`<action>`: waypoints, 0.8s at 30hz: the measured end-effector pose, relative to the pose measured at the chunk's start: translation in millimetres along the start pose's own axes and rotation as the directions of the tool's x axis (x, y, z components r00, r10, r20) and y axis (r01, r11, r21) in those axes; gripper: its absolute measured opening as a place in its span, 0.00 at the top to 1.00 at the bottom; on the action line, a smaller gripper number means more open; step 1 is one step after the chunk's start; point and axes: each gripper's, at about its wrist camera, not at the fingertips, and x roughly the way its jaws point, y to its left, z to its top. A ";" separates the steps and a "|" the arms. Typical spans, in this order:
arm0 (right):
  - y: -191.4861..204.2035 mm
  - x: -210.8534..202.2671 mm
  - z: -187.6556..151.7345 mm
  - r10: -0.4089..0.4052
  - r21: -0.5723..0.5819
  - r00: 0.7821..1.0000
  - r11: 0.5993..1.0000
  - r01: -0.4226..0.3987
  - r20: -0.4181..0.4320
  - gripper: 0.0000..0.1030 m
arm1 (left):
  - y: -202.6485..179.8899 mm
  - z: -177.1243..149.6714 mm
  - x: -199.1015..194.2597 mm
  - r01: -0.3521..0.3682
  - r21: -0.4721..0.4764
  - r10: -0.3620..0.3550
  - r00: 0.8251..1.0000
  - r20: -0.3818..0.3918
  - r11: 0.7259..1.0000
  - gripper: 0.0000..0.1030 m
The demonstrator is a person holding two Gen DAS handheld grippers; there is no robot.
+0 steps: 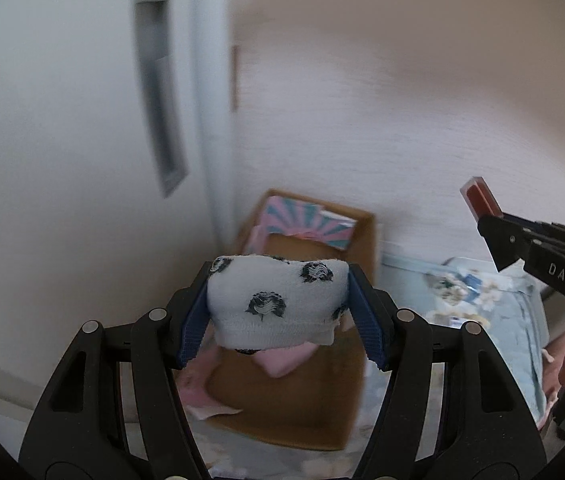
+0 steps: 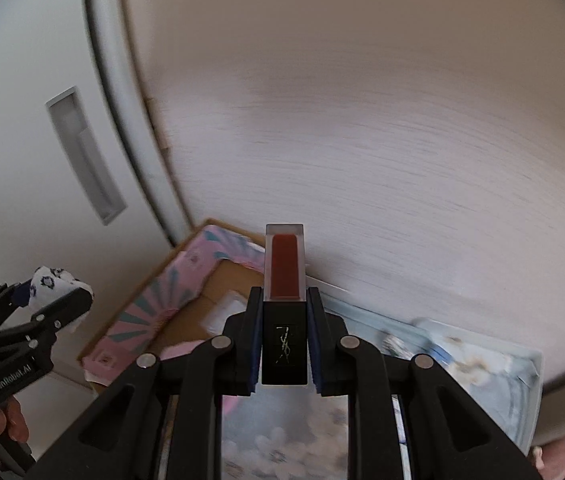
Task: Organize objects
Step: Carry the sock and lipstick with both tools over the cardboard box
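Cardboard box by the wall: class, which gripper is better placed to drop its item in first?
Probably left. The left gripper, shut on the rolled sock, hangs over the cardboard box; the right gripper, holding the lipstick, sits beside it.

This looks like a bedroom at home: a flowery blanket (image 1: pixel 494 320), a white sliding door (image 1: pixel 62 120), and a cardboard box (image 1: pixel 294 400).

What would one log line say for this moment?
left hand-held gripper: holds rolled sock | right hand-held gripper: holds lip gloss | cardboard box: below
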 end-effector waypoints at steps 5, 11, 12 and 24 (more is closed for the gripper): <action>26.9 28.2 17.0 0.079 -0.036 0.997 0.996 -0.080 -0.027 0.82 | 23.4 -8.1 3.0 -0.044 -0.043 0.043 0.999 -0.026 0.998 0.41; 53.1 69.9 30.0 0.131 -0.083 0.988 0.987 -0.138 -0.085 0.82 | 38.8 -24.3 20.1 -0.076 -0.081 0.069 0.994 -0.083 0.994 0.41; 56.4 78.6 30.2 0.136 -0.090 0.986 0.985 -0.145 -0.099 0.82 | 40.4 -27.2 25.3 -0.079 -0.086 0.071 0.993 -0.097 0.993 0.41; 65.4 179.3 20.5 0.152 -0.090 0.944 0.978 -0.186 -0.294 0.82 | 34.9 -48.2 87.8 -0.086 -0.082 0.065 0.971 -0.232 0.993 0.41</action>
